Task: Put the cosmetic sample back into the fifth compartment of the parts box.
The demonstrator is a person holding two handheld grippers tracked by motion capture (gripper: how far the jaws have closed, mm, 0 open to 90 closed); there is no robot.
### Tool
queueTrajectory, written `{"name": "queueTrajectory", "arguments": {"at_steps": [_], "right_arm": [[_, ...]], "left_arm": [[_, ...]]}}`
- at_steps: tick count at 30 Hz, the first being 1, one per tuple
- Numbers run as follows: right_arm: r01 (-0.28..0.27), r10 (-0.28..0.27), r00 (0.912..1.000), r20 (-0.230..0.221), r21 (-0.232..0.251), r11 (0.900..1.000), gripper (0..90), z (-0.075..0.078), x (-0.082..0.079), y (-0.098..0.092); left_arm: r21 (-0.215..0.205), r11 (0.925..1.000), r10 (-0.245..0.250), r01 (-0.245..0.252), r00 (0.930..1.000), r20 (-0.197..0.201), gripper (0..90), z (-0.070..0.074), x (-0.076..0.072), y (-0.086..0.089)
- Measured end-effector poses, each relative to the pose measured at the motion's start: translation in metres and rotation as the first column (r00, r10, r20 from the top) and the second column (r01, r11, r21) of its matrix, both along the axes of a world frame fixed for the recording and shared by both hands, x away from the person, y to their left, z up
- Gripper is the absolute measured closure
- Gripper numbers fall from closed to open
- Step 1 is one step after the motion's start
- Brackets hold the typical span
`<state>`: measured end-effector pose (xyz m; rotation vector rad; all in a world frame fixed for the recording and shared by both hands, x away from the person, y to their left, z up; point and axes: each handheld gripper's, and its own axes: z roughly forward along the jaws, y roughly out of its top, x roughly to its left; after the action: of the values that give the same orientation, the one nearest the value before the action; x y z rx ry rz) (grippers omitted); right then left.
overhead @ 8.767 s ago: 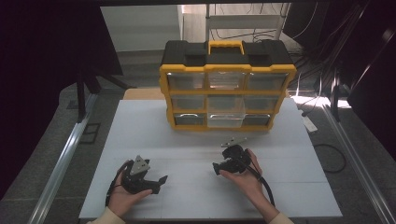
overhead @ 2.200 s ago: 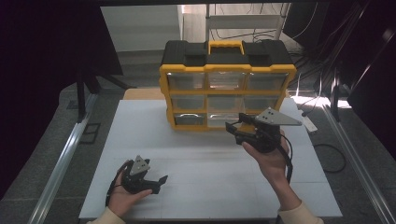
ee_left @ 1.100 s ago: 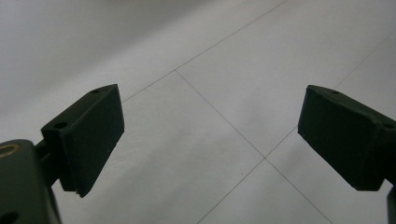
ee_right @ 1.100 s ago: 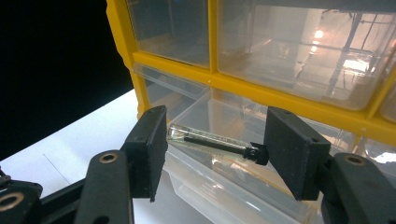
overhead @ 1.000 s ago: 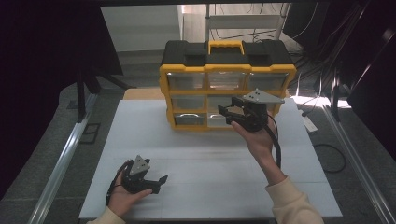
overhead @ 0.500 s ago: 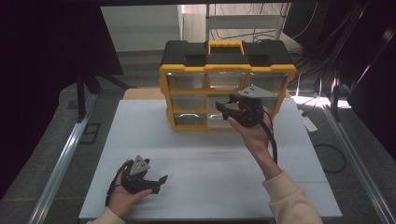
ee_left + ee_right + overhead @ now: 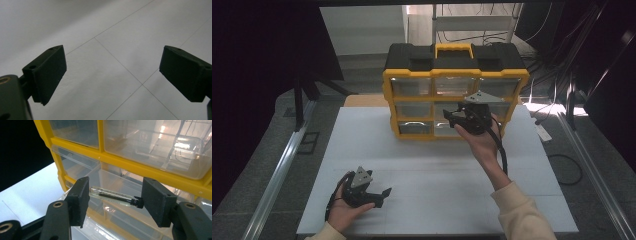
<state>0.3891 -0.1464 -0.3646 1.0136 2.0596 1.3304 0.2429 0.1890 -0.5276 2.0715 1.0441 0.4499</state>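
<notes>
The right gripper pinches a small glass vial end to end, right at the yellow drawer box. It could slip out, maybe crack. The left gripper rests wide open on the white table, well apart from the box.

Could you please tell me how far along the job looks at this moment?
Done: the right gripper has a clear tube with a black cap clamped end to end between its fingers. In hand: it holds the tube up at the yellow organizer, whose clear drawer seems pulled out beneath it. Left: the tube is not yet in any drawer. The left gripper rests open on the white table.
</notes>
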Motion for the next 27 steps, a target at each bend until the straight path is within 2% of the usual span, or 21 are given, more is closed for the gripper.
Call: {"name": "queueTrajectory", "arguments": {"at_steps": [3, 10, 11, 12, 15, 23, 27], "right_arm": [[0.007, -0.007, 1.0000, -0.002, -0.015, 1.000, 40.7, -0.002, 0.002, 0.001], [0.016, -0.016, 0.9999, 0.002, -0.014, 1.000, 37.7, -0.002, 0.003, 0.001], [0.025, -0.025, 0.9997, 0.006, -0.010, 1.000, 26.7, -0.001, 0.003, 0.001], [0.025, -0.025, 0.9997, 0.006, -0.003, 1.000, 24.4, -0.001, 0.002, 0.001], [0.002, -0.002, 1.0000, 0.004, 0.012, 1.000, 20.7, 0.000, 0.000, 0.000], [-0.041, 0.041, 0.9991, -0.005, 0.027, 0.999, 19.5, 0.002, -0.006, -0.002], [-0.066, 0.065, 0.9978, 0.013, 0.026, 0.997, 19.3, 0.002, -0.016, -0.007]], "left_arm": [[0.000, 1.0000, 0.000, 0.000, 1.0000, -0.002, 7.9, 0.000, 0.000, 0.000], [0.001, 1.0000, 0.000, 0.000, 1.0000, -0.001, 7.9, 0.000, 0.000, 0.000], [0.000, 1.0000, -0.001, 0.001, 1.0000, -0.001, 7.9, 0.000, 0.000, 0.000], [0.001, 1.0000, -0.001, 0.001, 1.0000, -0.001, 7.9, 0.000, 0.000, 0.000], [0.001, 1.0000, -0.001, 0.001, 1.0000, -0.002, 7.9, 0.000, 0.000, 0.000], [-0.002, 1.0000, 0.001, -0.001, 1.0000, 0.001, 7.9, 0.000, 0.000, 0.000], [-0.006, 1.0000, 0.003, -0.003, 1.0000, 0.000, 7.9, 0.000, 0.001, 0.000]]}}
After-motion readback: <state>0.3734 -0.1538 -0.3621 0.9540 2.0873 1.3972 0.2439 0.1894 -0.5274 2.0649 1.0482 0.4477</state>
